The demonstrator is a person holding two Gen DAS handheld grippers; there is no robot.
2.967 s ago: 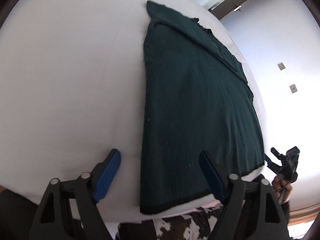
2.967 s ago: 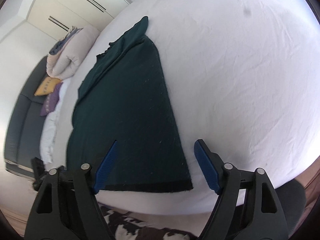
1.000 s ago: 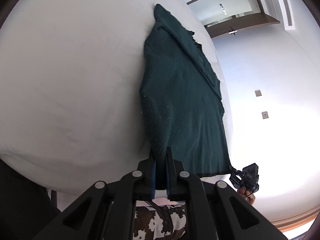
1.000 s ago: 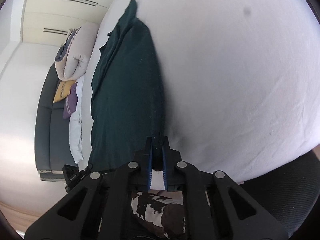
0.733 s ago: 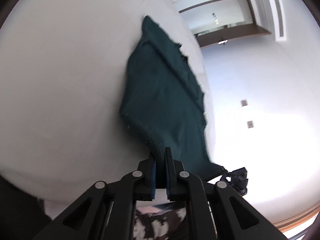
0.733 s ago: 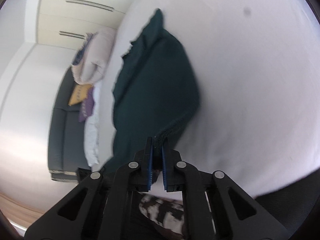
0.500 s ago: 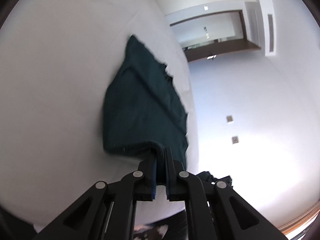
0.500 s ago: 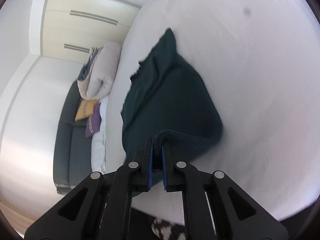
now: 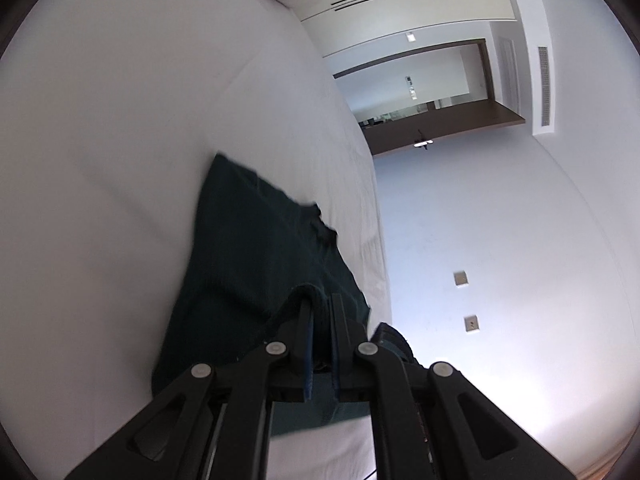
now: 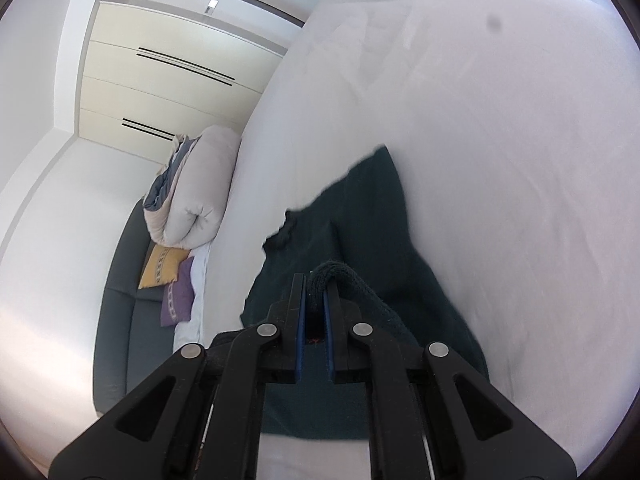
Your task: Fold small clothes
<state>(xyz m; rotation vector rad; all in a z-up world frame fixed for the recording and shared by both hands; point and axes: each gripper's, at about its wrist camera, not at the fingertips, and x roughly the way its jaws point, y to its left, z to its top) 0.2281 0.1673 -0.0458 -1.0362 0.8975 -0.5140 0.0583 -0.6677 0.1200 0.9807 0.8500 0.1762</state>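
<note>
A dark green knitted garment (image 9: 248, 248) lies on a white bed (image 9: 120, 120). My left gripper (image 9: 320, 304) is shut on its hem corner, which is lifted and carried over the garment's body towards the collar end. In the right wrist view the same garment (image 10: 372, 216) runs away from me, and my right gripper (image 10: 316, 284) is shut on the other hem corner, whose ribbed edge (image 10: 352, 280) bulges out past the pads. The lower half of the garment is doubled over the upper half. The far collar (image 10: 280, 236) is wrinkled.
A rolled duvet (image 10: 196, 188) sits at the bed's head beside a dark sofa (image 10: 120, 320) with a yellow cushion (image 10: 162, 266) and a purple one (image 10: 178, 298). Cupboards (image 10: 160, 80) line the wall. The bed's right edge (image 9: 376, 240) borders a wall with switches (image 9: 461, 279).
Both grippers, shut on the hem corners, have travelled forward and up over the garment, folding its lower half towards the collar. Three seconds ago both stood open at the flat hem.
</note>
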